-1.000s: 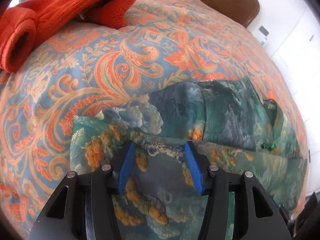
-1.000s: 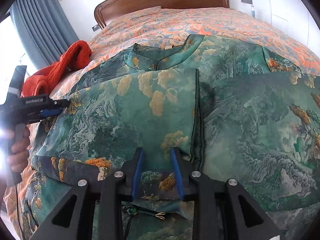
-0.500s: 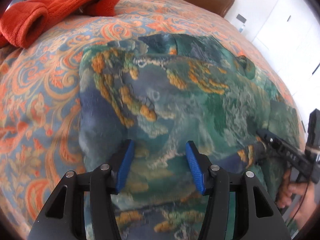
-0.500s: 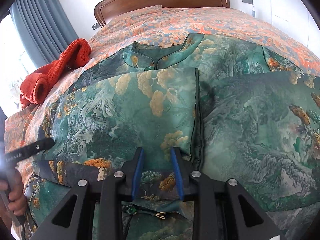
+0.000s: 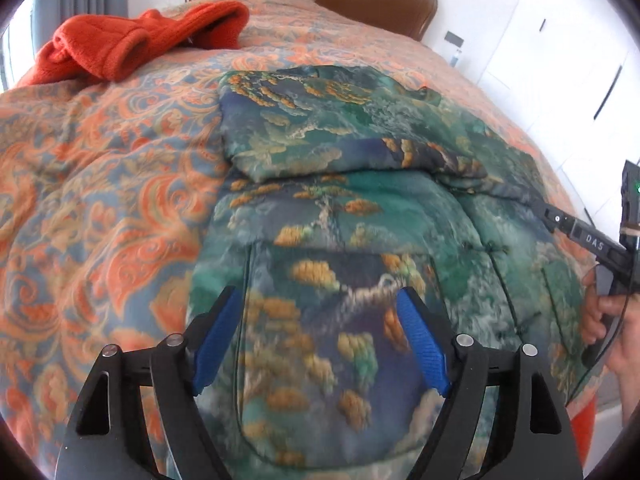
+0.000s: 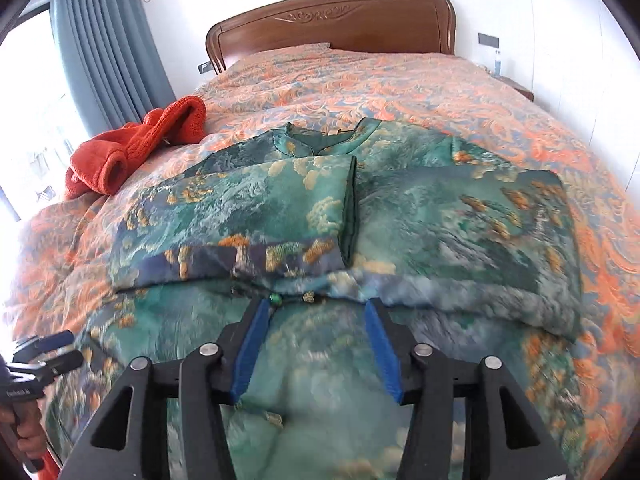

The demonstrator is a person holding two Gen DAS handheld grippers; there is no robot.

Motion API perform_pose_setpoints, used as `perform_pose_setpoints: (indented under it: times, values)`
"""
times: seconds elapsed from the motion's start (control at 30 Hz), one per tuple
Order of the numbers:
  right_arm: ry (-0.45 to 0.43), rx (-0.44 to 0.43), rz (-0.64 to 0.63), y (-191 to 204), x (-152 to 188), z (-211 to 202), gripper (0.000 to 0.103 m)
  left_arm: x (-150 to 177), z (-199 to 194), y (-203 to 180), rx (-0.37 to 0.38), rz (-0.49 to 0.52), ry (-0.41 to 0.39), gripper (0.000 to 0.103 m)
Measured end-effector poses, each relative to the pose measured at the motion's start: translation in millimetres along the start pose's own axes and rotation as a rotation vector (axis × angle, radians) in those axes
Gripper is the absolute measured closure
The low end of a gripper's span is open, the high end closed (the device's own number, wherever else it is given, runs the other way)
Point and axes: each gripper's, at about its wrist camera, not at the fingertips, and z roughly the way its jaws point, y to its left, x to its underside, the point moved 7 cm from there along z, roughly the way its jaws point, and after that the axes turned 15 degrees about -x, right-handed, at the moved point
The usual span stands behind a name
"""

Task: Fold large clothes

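A large green garment (image 6: 420, 216) with a gold and blue landscape print lies spread on the bed, collar toward the headboard, both sleeves folded in across the chest. It also shows in the left wrist view (image 5: 352, 208). My left gripper (image 5: 320, 300) is open and empty above the garment's lower left part. My right gripper (image 6: 316, 312) is open and empty just below the folded sleeves' lower edge. The left gripper also shows at the lower left of the right wrist view (image 6: 52, 350), and the right gripper at the right edge of the left wrist view (image 5: 540, 210).
An orange knitted garment (image 6: 132, 148) lies bunched on the bed's left side. The orange and blue patterned bedspread (image 6: 400, 80) covers the bed. A wooden headboard (image 6: 332, 24) stands at the far end. Grey curtains (image 6: 104, 48) hang at the left.
Both grippers have pulled back toward the garment's lower part. My right gripper, nearly shut before at the sleeve edge, has opened. The left gripper has swung to face across the garment.
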Motion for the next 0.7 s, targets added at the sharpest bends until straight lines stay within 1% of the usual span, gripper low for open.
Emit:
perform_pose_setpoints:
  times: [0.03,0.13,0.2,0.27,0.33,0.37,0.5,0.6,0.63,0.7]
  values:
    - [-0.004,0.034,-0.029,1.4,13.2,-15.1,0.046,8.5,-9.6,2.7,-0.025,0.005,-0.016,0.021]
    - [0.016,0.122,-0.098,5.7,46.8,-51.3,0.045,26.9,-31.0,7.9,-0.127,0.037,-0.071,0.014]
    - [0.025,0.177,-0.113,5.3,64.4,-74.1,0.042,36.3,-40.9,11.9,-0.191,0.050,-0.097,0.008]
    - [0.021,0.236,-0.104,2.1,79.0,-96.7,0.034,40.7,-44.8,12.8,-0.232,0.056,-0.108,0.007]
    - [0.012,0.306,-0.080,-3.4,91.0,-118.7,0.030,44.3,-46.2,12.6,-0.251,0.061,-0.114,0.006]
    - [0.009,0.335,-0.062,-6.3,96.1,-127.4,0.029,46.6,-47.2,12.4,-0.255,0.063,-0.115,0.006]
    - [0.004,0.386,0.007,-14.4,110.4,-154.9,0.029,49.1,-47.5,9.2,-0.278,0.059,-0.119,0.006]
    - [0.000,0.417,-0.004,-12.7,117.8,-168.9,0.028,50.9,-47.2,9.2,-0.305,0.021,-0.126,0.006]
    - [0.003,0.432,-0.015,-12.2,119.4,-172.1,0.026,52.4,-46.5,10.0,-0.314,0.002,-0.126,0.006]
    - [0.005,0.461,-0.034,-10.9,121.4,-176.9,0.025,55.4,-45.3,10.0,-0.295,-0.025,-0.127,0.006]
